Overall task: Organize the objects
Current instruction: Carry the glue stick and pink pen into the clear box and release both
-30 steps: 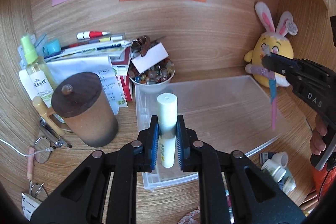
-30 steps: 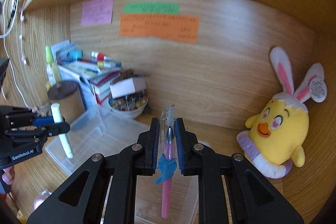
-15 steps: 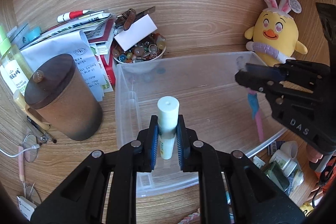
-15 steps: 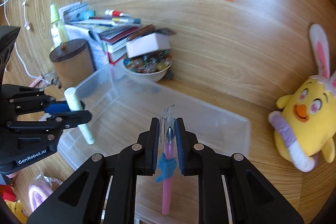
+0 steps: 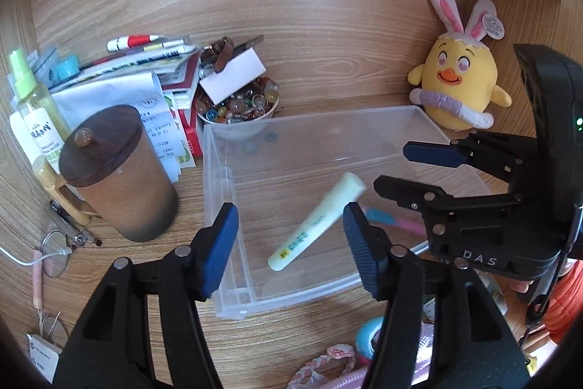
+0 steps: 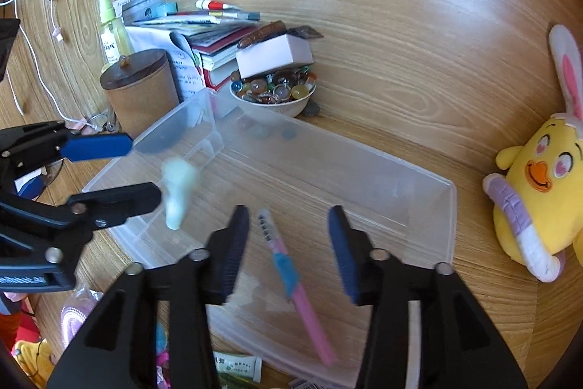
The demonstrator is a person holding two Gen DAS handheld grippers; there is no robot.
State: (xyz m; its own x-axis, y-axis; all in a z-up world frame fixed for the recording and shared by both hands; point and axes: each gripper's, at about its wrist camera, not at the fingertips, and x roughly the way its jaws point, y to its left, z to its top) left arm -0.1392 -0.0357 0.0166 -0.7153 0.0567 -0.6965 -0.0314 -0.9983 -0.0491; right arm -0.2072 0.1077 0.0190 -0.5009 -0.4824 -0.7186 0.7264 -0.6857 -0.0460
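A clear plastic box [image 5: 218, 177] [image 6: 448, 206] stands on the wooden desk. A pale yellow tube [image 5: 317, 221] lies tilted inside it; in the right wrist view the tube [image 6: 176, 188] is blurred. A pink pen with a blue bow [image 6: 291, 279] lies in the box and shows partly in the left wrist view [image 5: 386, 219]. My left gripper [image 5: 289, 236] is open above the box, the tube free below it. My right gripper [image 6: 288, 243] is open above the pen and also shows in the left wrist view [image 5: 408, 166].
A brown lidded mug [image 5: 116, 170], a bowl of beads [image 5: 237, 112], stacked books and papers [image 5: 138, 75] and a spray bottle [image 5: 29, 112] crowd the left. A yellow chick plush [image 5: 455, 86] sits at the right. Small items [image 5: 364, 334] lie at the desk front.
Both grippers have opened. The tube has dropped from the left gripper into the box, and the pink pen has dropped from the right gripper into the box.
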